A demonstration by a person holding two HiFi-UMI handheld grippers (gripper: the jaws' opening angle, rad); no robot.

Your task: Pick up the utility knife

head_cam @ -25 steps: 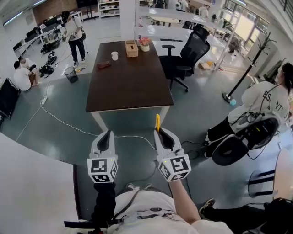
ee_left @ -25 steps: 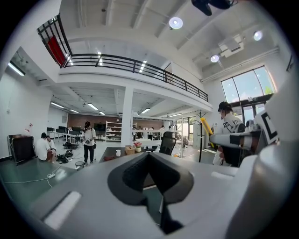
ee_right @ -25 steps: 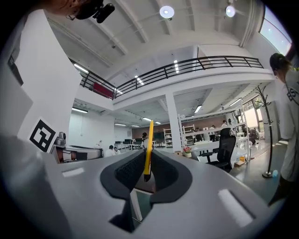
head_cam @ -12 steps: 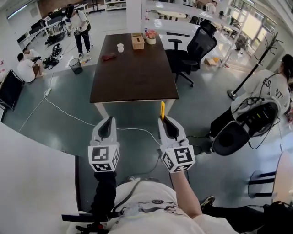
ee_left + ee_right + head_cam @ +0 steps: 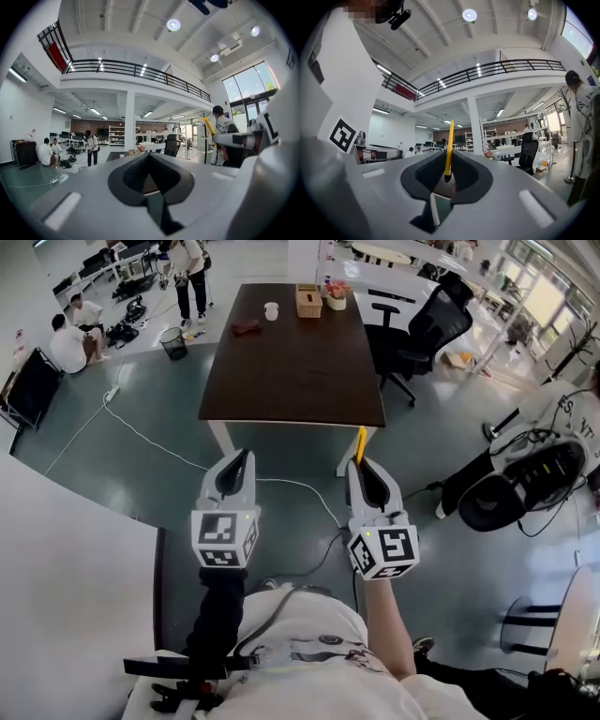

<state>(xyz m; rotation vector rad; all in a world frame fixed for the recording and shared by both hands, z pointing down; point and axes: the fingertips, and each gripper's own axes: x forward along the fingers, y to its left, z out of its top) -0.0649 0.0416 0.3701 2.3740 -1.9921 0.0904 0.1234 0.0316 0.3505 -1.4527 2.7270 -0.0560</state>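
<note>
Head view: right tool (image 5: 362, 465) grips 1 utility knife (image 5: 362, 441).

the left gripper (image 5: 240, 460) and right gripper (image 5: 362, 465) hang side by side over open floor (image 5: 141, 474), the utility knife (image 5: 361, 442) projecting past the right jaws. ahead stands a dark table (image 5: 295, 362); an office chair (image 5: 422, 329) flanks its right side. a white surface (image 5: 66, 596) bounds the left; a person (image 5: 562, 427) crowds the far right.
</note>
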